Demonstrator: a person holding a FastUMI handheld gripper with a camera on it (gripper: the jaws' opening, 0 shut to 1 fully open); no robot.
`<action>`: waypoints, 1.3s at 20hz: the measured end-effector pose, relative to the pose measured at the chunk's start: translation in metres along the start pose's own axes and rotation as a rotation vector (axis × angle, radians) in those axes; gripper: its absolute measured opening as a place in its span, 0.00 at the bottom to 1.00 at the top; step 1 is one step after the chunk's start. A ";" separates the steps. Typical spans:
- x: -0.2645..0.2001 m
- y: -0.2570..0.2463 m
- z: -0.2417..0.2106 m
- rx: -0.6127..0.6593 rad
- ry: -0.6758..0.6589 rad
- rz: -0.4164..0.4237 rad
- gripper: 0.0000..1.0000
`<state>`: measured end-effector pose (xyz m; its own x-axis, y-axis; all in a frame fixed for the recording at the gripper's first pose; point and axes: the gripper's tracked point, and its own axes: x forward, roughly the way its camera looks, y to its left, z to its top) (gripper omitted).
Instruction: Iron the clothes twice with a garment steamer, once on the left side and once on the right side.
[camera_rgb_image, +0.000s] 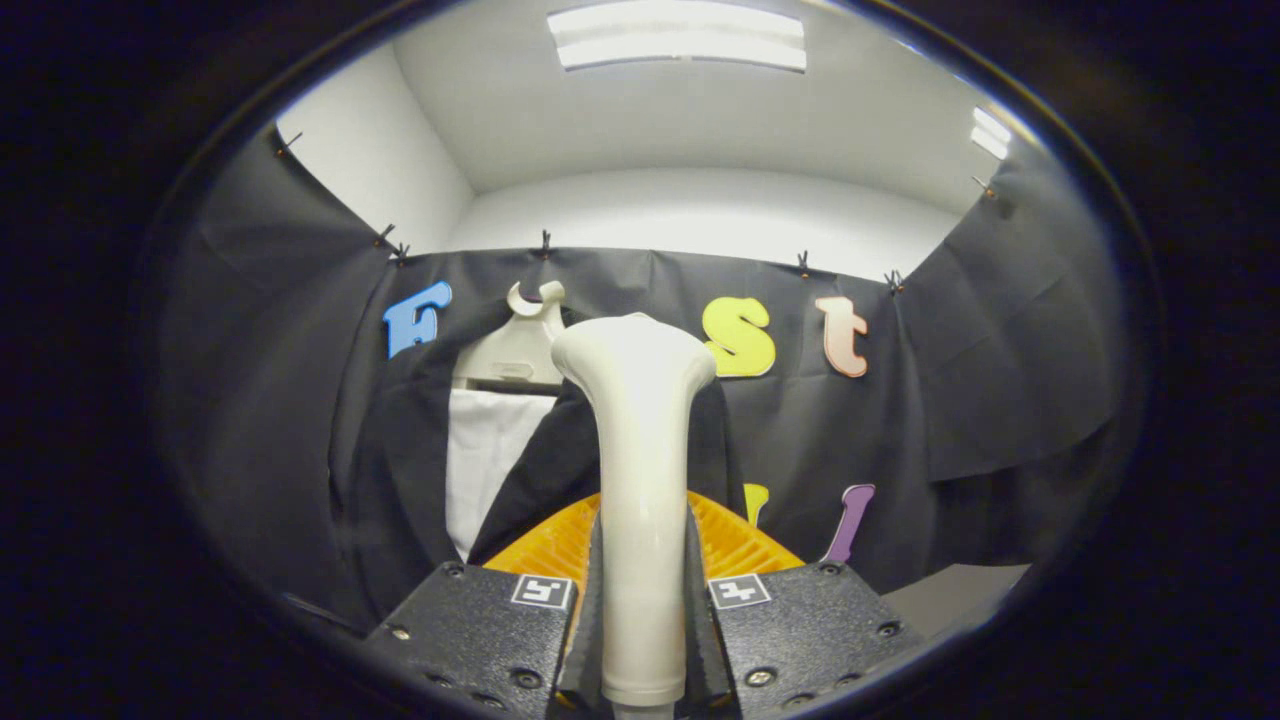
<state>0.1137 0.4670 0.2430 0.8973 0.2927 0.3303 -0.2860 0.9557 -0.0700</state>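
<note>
A dark jacket (400, 450) over a white shirt (485, 460) hangs soft on a hanger (515, 355) beyond the fingers. The gripper (640, 600) is clamped on the steamer (640, 450): rigid, smooth, likely slippery; its narrow handle suits gripping.

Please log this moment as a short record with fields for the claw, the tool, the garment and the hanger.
claw: claw shut on the white plastic garment steamer, both fingers pressing its handle
tool: white plastic garment steamer, upright between the fingers, flared head at the top
garment: black jacket over a white shirt, hanging beyond the steamer, against the black cloth wall
hanger: cream plastic hanger above the shirt, hook up
contact: cannot tell whether the steamer head touches the jacket
</note>
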 end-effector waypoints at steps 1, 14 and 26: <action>0.000 -0.002 -0.006 -0.006 0.009 -0.002 0.36; -0.044 0.000 -0.091 -0.058 0.174 0.043 0.36; -0.093 -0.002 -0.167 -0.090 0.351 0.061 0.36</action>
<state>0.0869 0.4432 0.0555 0.9448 0.3270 -0.0193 -0.3255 0.9307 -0.1669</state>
